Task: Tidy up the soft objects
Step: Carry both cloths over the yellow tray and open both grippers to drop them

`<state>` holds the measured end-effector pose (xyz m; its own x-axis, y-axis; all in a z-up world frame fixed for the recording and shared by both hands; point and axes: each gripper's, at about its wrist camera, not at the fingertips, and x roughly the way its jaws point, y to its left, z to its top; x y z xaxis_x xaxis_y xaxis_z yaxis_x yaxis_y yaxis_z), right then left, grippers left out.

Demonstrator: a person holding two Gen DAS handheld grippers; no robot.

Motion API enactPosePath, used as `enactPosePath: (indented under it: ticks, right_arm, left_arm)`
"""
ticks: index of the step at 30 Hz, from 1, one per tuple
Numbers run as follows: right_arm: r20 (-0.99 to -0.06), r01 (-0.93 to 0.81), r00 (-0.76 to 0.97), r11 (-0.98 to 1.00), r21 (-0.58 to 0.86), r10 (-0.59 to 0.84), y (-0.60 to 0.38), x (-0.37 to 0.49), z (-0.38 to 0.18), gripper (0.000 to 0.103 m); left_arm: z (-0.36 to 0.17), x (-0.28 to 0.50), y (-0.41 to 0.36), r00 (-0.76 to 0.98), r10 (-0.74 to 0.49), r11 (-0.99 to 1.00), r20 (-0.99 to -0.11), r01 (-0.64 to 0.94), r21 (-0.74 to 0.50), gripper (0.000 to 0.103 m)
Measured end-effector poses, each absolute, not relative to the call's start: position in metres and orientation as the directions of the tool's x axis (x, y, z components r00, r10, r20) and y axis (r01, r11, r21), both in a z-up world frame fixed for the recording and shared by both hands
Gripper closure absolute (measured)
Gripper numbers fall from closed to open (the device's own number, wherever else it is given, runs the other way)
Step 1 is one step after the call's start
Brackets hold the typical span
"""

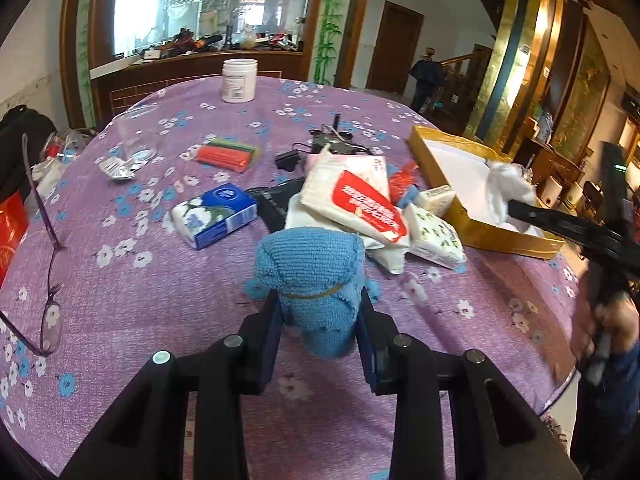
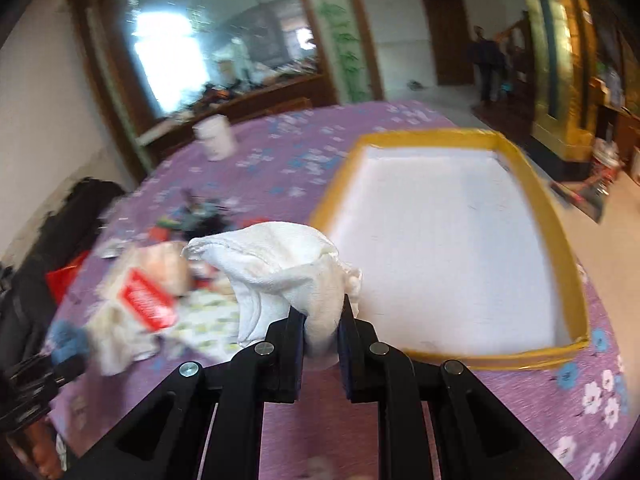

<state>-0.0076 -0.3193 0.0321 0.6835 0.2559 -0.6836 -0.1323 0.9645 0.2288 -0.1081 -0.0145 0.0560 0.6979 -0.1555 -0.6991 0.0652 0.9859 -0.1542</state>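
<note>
My left gripper [image 1: 320, 312] is shut on a rolled blue towel [image 1: 316, 276] tied with a rubber band, held just above the purple flowered tablecloth. My right gripper [image 2: 322, 312] is shut on a bunched white cloth [image 2: 280, 264], held over the near left corner of the gold-rimmed box [image 2: 556, 236] with its white floor. In the left wrist view that white cloth [image 1: 506, 190] hangs over the same gold-rimmed box [image 1: 436, 176], with the right gripper [image 1: 516, 210] coming in from the right. A pile of tissue packs [image 1: 356, 200] lies between towel and box.
A blue tissue pack [image 1: 216, 216], a red and green packet [image 1: 228, 156], a glass [image 1: 134, 136], a white jar [image 1: 239, 80], black cables [image 1: 320, 148] and eyeglasses [image 1: 44, 280] sit on the table. A person [image 1: 428, 76] stands far off by the door.
</note>
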Motion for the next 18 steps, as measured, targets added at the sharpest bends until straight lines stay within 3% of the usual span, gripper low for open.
enactPosePath:
  ticks: [8, 18]
  right_arm:
    - [-0.732, -0.122, 0.655, 0.982, 0.144, 0.189, -0.336, -0.007, 0.027, 0.088]
    - [-0.742, -0.149, 0.631, 0.974, 0.169, 0.225, -0.355, -0.033, 0.031, 0.088]
  left_arm:
    - [0.055, -0.108, -0.025, 0.689, -0.174, 0.984, -0.703, 0.094, -0.151, 0.071]
    - [0.061, -0.109, -0.036, 0.688, -0.202, 0.979, -0.697, 0.133, -0.154, 0.071]
